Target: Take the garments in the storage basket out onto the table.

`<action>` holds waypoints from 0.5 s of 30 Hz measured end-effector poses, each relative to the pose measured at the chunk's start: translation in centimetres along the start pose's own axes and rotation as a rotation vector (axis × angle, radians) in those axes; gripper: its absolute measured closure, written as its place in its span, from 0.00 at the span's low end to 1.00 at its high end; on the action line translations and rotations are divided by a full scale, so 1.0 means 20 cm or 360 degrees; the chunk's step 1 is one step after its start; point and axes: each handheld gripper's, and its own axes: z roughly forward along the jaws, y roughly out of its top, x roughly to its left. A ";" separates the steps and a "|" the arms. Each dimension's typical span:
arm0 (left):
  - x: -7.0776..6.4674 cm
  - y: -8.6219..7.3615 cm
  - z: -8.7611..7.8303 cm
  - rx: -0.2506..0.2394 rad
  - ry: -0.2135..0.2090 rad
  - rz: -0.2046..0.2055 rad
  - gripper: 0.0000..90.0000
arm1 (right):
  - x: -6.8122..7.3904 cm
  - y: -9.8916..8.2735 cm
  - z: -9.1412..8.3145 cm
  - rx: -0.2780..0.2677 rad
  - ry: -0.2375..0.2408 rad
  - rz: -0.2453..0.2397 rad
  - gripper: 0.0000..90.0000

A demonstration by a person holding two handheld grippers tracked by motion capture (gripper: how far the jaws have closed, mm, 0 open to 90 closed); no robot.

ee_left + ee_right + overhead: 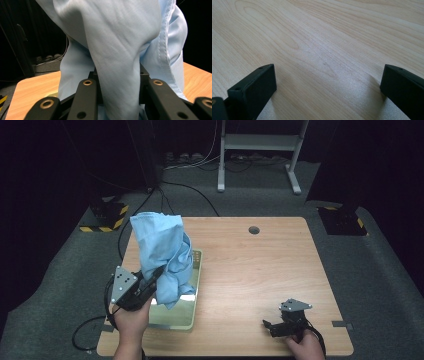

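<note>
I note the blue cloth (162, 255) raised above the pale green tray (196, 292) at the table's (260, 270) near left, bunched and hanging. My left gripper (152, 281) is clenched on its folds. My right gripper (267, 325) rests near right on bare wood, jaws spread wide, holding nothing.

Lab or studio, black curtains (60, 165), taped floor mounts (105, 217), cables (200, 162)

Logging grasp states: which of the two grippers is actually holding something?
The left gripper, shut on the light blue cloth above the tray. The right gripper rests open on the table.
</note>
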 end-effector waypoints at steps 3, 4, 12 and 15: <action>-0.01 0.00 0.00 -0.0007 -0.0002 0.0007 0.80 | 0.00 0.00 0.00 0.0001 0.0000 0.0000 0.00; -0.01 0.01 0.00 -0.0008 -0.0001 0.0011 0.80 | 0.00 0.00 0.00 0.0001 0.0000 0.0000 0.00; -0.05 0.01 0.02 0.0017 -0.0028 0.0030 0.80 | 0.00 0.00 0.00 -0.0001 0.0002 0.0002 0.00; -0.06 0.01 0.02 0.0017 -0.0042 0.0030 0.80 | 0.00 0.00 0.00 -0.0003 0.0004 0.0004 0.00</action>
